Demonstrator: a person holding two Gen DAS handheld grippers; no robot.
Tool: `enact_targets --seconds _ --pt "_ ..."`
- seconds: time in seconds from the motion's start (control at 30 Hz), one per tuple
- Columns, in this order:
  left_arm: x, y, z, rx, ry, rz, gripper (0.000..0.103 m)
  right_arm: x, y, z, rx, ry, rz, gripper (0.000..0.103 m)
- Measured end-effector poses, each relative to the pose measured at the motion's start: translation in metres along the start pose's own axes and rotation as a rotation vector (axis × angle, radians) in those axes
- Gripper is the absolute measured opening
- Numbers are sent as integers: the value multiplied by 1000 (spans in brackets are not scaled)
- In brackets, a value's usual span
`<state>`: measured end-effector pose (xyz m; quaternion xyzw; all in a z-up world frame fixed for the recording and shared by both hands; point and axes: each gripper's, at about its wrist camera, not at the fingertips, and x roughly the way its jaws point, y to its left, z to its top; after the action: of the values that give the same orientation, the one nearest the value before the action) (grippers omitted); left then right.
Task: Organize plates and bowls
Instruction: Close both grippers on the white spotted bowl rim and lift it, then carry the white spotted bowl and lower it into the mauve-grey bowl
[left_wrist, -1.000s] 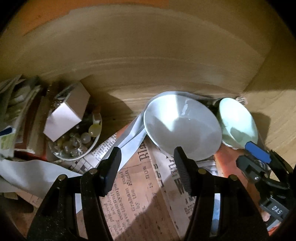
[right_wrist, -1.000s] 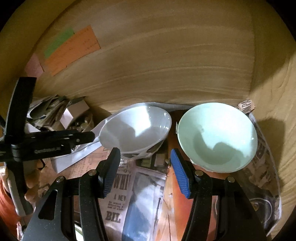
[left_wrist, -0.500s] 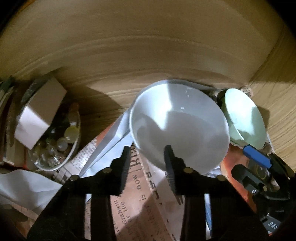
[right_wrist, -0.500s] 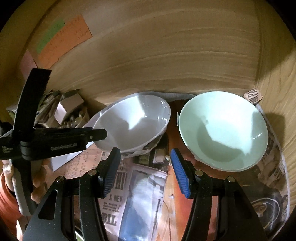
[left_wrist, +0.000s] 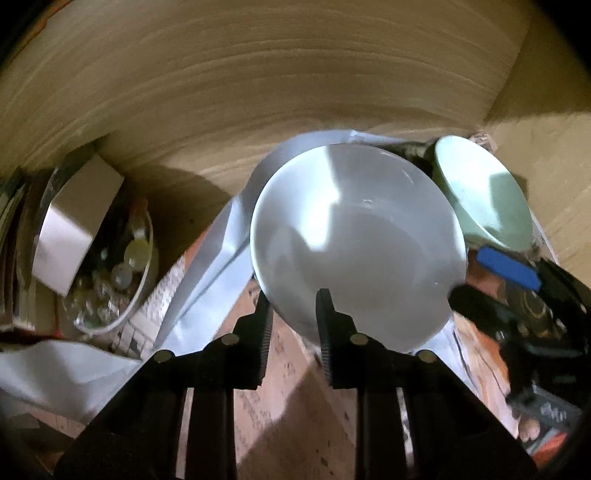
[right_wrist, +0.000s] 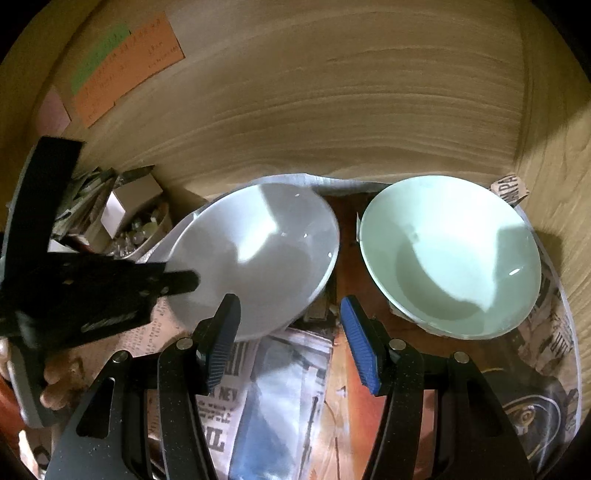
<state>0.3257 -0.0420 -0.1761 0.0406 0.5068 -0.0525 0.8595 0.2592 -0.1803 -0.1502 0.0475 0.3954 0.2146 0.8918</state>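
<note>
Left gripper (left_wrist: 291, 314) pinches the near rim of the tilted white bowl (left_wrist: 354, 243) at frame centre, right gripper (right_wrist: 290, 339) gapes empty beside the green bowl (right_wrist: 450, 254) — thin edge hold, it could slip.

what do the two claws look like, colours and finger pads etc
Left claw: all-black fingers with ribbed black pads and round silver rivets on the arms. Right claw: the same speckled black frame and silver rivets, but its pads are ribbed bright blue. The left claw's body carries small pale lettering, too blurred to read. No sleeves or cables show.
</note>
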Motion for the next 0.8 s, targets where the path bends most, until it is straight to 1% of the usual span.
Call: enact_targets --seconds 0.1,0.3,0.33,0.37,0.4,0.47,0.53,0.63,0.73,0.8 --pt "-7 3 -11 4 13 -17 22 6 2 0 -1 10 -3 53" --pt "-14 5 -27 31 33 -24 22 17 8 -2 -17 37 -12 53" --pt "-15 5 -30 38 35 -25 22 19 9 -3 -20 45 -13 49" --pt "-17 4 -33 47 35 -26 22 22 10 -3 -22 51 -17 42" --pt "-19 5 -36 52 34 -27 22 24 10 -4 -26 64 -18 39" --pt "-22 5 -41 61 31 -29 22 31 11 -7 -34 95 -14 25" --pt "-26 6 -46 66 26 -29 22 36 12 -10 -43 115 -20 19" --pt "-24 3 -44 57 24 -25 21 36 14 -12 -62 110 -44 17" --pt "-24 -3 -43 63 9 9 21 33 14 -14 -44 121 -27 16" --pt "-31 -6 -45 69 -9 16 21 31 16 -16 -44 119 -33 16"
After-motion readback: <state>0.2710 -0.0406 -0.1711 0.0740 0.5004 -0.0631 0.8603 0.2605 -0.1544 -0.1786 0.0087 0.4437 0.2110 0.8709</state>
